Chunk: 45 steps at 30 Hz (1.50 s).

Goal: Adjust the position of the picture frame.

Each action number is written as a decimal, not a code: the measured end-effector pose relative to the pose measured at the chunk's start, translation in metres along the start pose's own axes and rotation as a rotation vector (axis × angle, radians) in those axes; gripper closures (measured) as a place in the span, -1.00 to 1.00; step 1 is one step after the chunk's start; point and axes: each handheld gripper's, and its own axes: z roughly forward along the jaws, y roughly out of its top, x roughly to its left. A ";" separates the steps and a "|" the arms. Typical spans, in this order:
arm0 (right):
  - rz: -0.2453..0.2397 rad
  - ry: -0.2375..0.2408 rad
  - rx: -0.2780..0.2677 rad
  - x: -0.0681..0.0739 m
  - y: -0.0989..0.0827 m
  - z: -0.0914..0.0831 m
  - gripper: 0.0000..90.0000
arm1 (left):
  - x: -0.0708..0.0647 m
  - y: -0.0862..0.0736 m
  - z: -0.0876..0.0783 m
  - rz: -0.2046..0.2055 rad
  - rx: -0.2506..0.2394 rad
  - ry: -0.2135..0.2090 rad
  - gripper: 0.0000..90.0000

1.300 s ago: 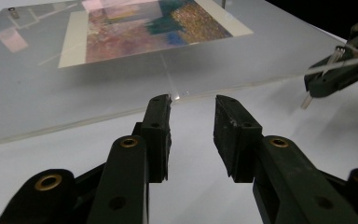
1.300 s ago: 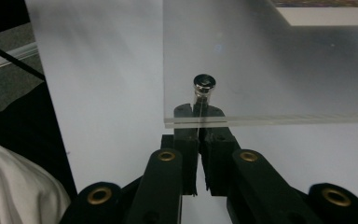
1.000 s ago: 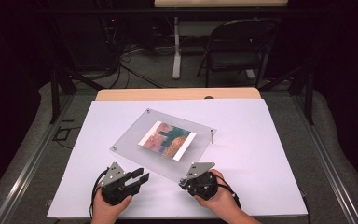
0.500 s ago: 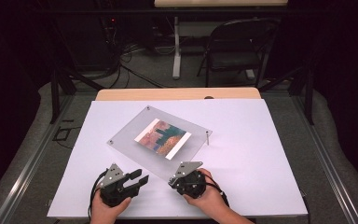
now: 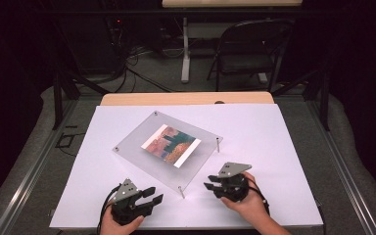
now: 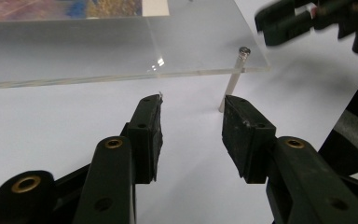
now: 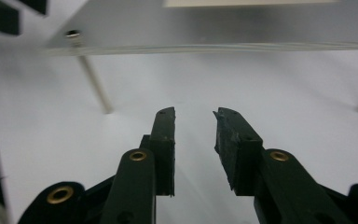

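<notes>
Dark walls, a folding metal chair (image 5: 247,54) and loose cables on grey carpet surround a white-covered worktop (image 5: 274,132). On it, left of the middle, stands a clear rectangular acrylic photo frame (image 5: 169,147) holding a colourful printed picture (image 5: 171,145), raised off the surface on thin silver standoff pins. Its near corner rests on one such pin (image 5: 181,191), which stands between the two tools.

Below and left of that corner, the left hand-held gripper (image 5: 152,196) rests on the worktop, jaws about half apart with nothing between them; they have just been opening. Right of the pin, the right hand-held gripper (image 5: 209,188) points left toward it, jaws likewise partly spread and empty, and they too have just been opening.

As I judge it, the main risk lies at that near pin. In the left gripper view it (image 6: 233,79) leans slightly, so a sideways nudge from either jaw could tip it and drop the frame's corner. Both tools closing on the same corner could also collide, or slide the light frame across the smooth cover. A pinch on the bare acrylic edge may slip.
</notes>
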 end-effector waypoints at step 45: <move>0.091 -0.175 -0.029 -0.118 0.016 0.064 0.90 | -0.025 0.010 0.073 0.077 0.049 -0.034 0.88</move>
